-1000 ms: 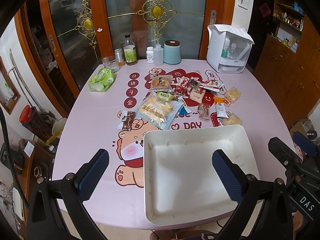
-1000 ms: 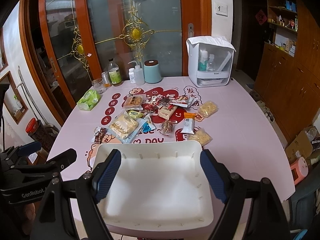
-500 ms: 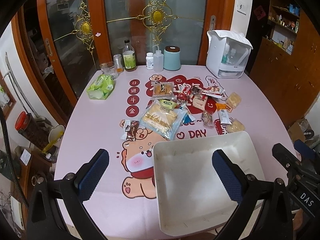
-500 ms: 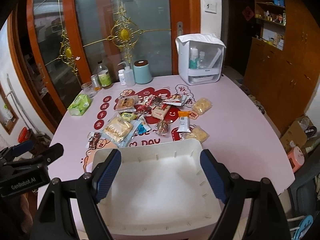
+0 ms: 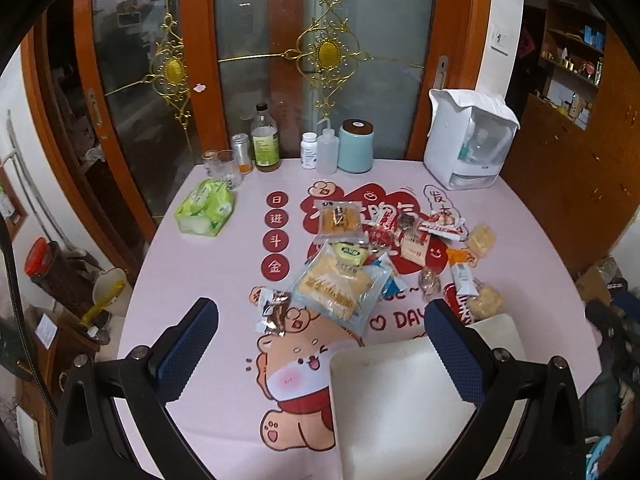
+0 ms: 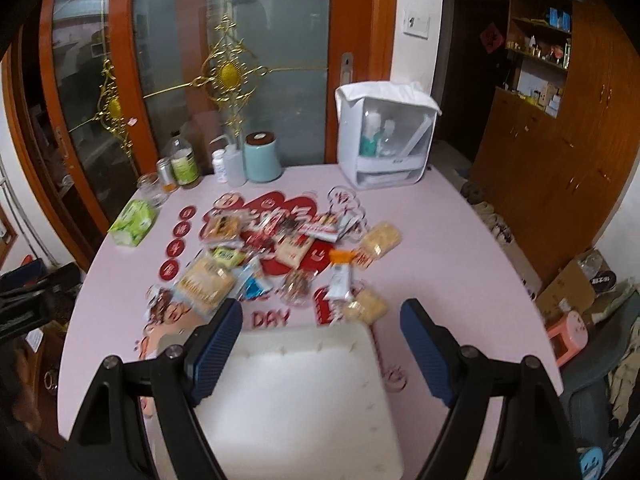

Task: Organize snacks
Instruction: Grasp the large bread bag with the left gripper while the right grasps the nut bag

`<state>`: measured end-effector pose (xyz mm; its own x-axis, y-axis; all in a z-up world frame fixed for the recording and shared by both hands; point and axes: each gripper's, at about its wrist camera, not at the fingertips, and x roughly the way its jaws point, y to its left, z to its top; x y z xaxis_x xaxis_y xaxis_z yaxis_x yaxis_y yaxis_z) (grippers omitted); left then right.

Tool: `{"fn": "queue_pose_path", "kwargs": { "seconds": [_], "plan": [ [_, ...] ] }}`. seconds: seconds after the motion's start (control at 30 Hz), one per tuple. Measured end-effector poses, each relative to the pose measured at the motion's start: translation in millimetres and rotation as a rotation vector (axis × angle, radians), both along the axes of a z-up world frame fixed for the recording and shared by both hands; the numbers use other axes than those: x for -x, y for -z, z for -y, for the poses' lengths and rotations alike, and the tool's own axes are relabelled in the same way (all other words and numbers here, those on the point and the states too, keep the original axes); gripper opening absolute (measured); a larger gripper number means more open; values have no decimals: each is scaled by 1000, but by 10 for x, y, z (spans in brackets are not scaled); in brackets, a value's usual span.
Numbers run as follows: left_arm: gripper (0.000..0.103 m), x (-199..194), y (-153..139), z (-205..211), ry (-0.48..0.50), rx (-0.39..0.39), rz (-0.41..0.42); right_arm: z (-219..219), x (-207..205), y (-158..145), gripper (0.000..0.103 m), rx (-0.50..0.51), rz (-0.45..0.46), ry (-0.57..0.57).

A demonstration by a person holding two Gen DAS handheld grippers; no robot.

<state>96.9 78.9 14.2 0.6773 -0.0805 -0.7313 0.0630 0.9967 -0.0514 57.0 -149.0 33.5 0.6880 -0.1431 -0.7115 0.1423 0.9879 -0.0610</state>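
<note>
Both grippers, left gripper (image 5: 320, 344) and right gripper (image 6: 322, 344), held jaws wide apart, empty, over white tray (image 6: 304, 400). Snacks (image 5: 384, 256) lay scattered just beyond tray's far rim. We judged best first pick big cracker pack (image 5: 332, 288), nearest tray, gripped by edge seam.

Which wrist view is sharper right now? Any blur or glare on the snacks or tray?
Left wrist view: sharp; printing on the bread pack is distinct, with mild sheen on its wrapper. Right wrist view: motion-blurred; the snack pile is smeared and the white tray has soft edges. Both: fisheye bends the door frames, corners are dark, and the light is dim and warm with no harsh glare.
</note>
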Motion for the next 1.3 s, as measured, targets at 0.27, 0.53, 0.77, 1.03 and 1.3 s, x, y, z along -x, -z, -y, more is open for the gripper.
{"fn": "queue_pose_path", "kwargs": {
  "seconds": [0.27, 0.53, 0.77, 1.03, 1.3],
  "plan": [
    [102, -530, -15, -138, -76, 27, -44, 240, -834, 62, 82, -85, -37, -125],
    [102, -1522, 711, -89, -163, 35, -237, 194, -1890, 934, 79, -148, -246, -192],
    [102, -2090, 1648, 2, -223, 147, -448, 257, -2417, 1942, 68, -217, -465, -165],
    [102, -2360, 2389, 71, -347, 257, -618, 292, -2699, 2521, 68, -265, -605, -148],
    [102, -2496, 2604, 112, -431, 267, -642, 268, -2738, 2765, 68, -260, -666, -155]
  ]
}}
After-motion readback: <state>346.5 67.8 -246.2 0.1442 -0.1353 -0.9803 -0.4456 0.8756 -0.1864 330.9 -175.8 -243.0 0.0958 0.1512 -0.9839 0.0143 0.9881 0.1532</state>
